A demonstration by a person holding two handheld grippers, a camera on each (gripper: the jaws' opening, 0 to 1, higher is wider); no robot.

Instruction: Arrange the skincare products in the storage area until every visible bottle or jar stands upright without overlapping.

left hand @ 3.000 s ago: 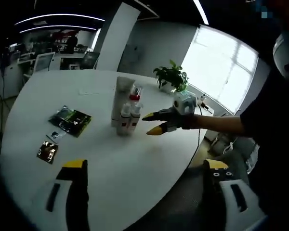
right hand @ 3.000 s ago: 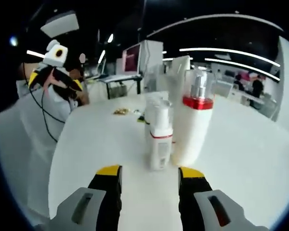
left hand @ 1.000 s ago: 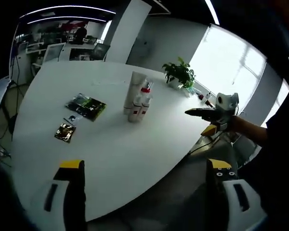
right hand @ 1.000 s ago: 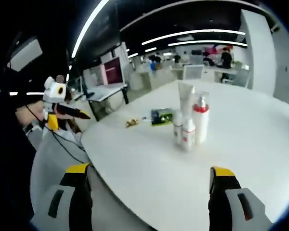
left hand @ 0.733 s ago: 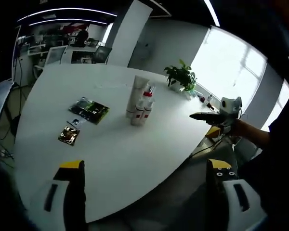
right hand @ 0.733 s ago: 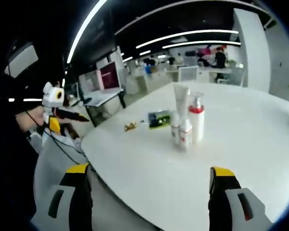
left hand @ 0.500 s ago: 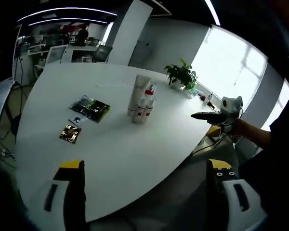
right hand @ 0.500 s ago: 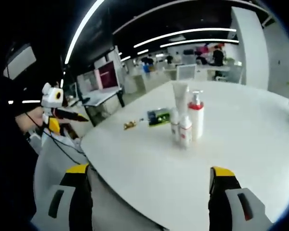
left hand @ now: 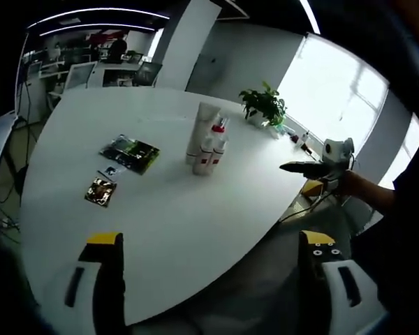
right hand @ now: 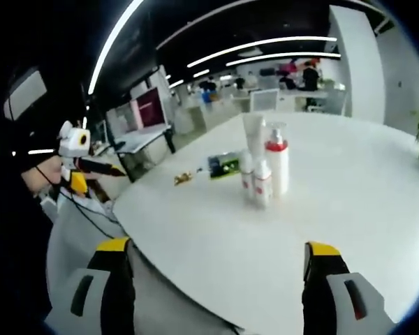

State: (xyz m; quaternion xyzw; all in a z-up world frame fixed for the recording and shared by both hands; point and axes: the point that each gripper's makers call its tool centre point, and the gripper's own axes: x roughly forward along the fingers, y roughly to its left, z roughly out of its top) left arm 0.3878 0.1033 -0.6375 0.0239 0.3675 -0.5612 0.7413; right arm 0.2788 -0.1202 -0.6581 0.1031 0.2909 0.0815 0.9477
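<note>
Left gripper: my jaws spread wide, holding nothing, held back off the white table. On it, from left: gold sachet, green packet, then the skincare bottles upright in a tight cluster near the middle, potted plant beyond. Right gripper: jaws likewise wide and empty, bottles well ahead.
</note>
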